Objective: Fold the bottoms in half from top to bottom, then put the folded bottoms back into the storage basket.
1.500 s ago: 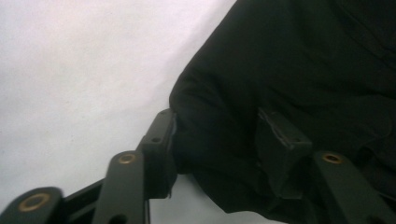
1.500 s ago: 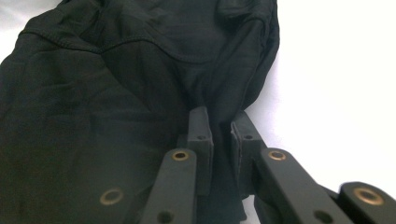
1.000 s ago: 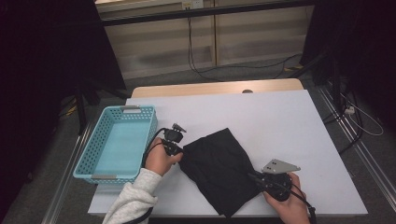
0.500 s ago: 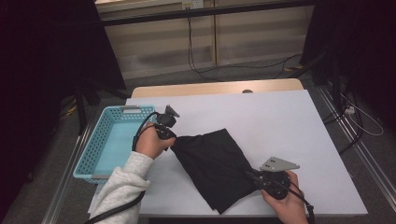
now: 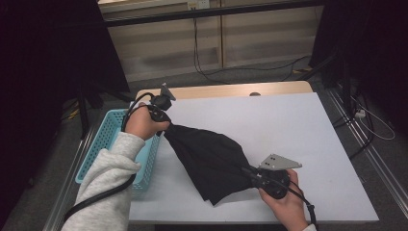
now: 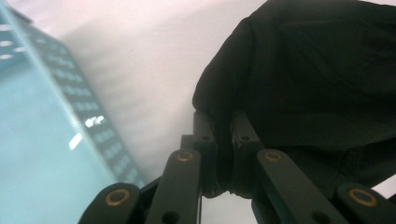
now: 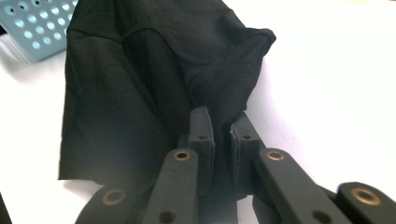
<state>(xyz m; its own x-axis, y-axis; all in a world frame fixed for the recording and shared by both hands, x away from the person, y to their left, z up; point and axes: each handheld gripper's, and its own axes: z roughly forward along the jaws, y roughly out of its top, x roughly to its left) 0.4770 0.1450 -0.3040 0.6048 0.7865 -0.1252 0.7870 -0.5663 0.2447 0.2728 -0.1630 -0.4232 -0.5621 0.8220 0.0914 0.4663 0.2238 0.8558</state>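
Note:
A black cloth (image 5: 211,159) hangs stretched between both grippers above the white table (image 5: 269,120). My left gripper (image 5: 166,127) is raised near the basket's right side and is shut on the cloth's upper left corner (image 6: 224,116). Lower, near the table's front edge, my right gripper (image 5: 248,171) is shut on the cloth's right corner (image 7: 222,112). The cloth (image 7: 140,70) sags between them, and its lower fold rests on the table.
A light blue plastic basket (image 5: 103,144) stands at the table's left edge, its perforated wall (image 6: 70,93) close below my left gripper. A wooden strip (image 5: 231,90) runs along the table's far edge. Cables lie on the floor beyond.
My left gripper has risen and moved toward the far left with the cloth's corner, pulling the cloth up and taut. My right gripper has lifted slightly with its corner.

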